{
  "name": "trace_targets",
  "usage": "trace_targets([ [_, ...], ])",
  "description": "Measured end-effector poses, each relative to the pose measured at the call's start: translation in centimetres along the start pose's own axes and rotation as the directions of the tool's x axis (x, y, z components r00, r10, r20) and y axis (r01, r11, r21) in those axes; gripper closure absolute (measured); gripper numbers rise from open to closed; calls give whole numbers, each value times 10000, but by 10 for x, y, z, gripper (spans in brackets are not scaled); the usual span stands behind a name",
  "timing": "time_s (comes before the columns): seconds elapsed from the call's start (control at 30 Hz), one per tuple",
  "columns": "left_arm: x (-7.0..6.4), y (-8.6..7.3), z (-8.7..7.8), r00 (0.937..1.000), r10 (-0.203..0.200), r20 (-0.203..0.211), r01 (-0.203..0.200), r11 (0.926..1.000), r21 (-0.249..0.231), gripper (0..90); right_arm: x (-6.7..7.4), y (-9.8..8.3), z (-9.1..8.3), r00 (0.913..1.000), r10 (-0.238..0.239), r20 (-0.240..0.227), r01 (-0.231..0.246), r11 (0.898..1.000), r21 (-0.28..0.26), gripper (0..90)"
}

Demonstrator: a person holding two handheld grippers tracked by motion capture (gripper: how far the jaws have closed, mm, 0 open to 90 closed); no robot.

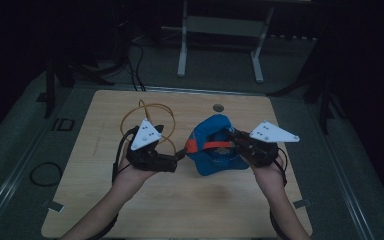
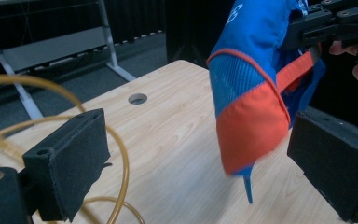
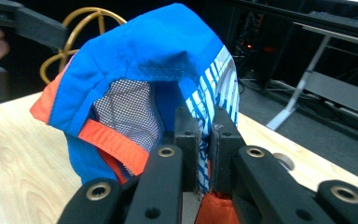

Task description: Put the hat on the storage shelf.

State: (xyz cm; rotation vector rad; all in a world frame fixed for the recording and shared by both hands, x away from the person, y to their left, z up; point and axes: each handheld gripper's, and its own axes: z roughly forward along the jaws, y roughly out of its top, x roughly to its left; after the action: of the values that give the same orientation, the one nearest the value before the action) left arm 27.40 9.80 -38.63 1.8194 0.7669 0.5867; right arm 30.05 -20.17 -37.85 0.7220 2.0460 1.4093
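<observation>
Holding item 1, cap (image 1: 215, 145), above the table (image 1: 180, 200): our right gripper (image 3: 204, 140) has its jaws clamped on the striped edge, and the cap hangs clear of the wood. Our left gripper (image 2: 191, 158) waits just beside it, jaws apart, nothing between them, the orange brim (image 2: 249, 126) in line. To do this well, we judge the left should close on the brim while the right keeps tension. Materials: blue woven cloth, white mesh lining (image 3: 130, 112), soft, floppy dome. Item 2, cable (image 1: 145, 112): yellow, glossy, looped.
</observation>
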Motion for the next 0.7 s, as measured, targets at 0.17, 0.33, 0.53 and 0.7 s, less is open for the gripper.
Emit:
trace_targets([
  [0.17, -6, 13, 12, 9993, 288, 256, -289, 9996, 2, 91, 5, 1, 1, 9999, -93, -119, 93, 9999, -42, 842],
  [0.33, -12, 23, 29, 9959, 428, 799, -445, 9988, 199, 153, 13, 2, 5, 9993, -278, -260, 277, 9996, -28, 842],
  [0.53, -16, 31, 40, 9934, 544, 1005, -592, 9972, 453, 260, 19, 2, 6, 9985, -422, -355, 422, 9991, -13, 842],
  [0.7, -20, 38, 46, 9914, 647, 1137, -725, 9952, 660, 369, 19, 2, 6, 9984, -392, -418, 391, 9992, -29, 842],
])
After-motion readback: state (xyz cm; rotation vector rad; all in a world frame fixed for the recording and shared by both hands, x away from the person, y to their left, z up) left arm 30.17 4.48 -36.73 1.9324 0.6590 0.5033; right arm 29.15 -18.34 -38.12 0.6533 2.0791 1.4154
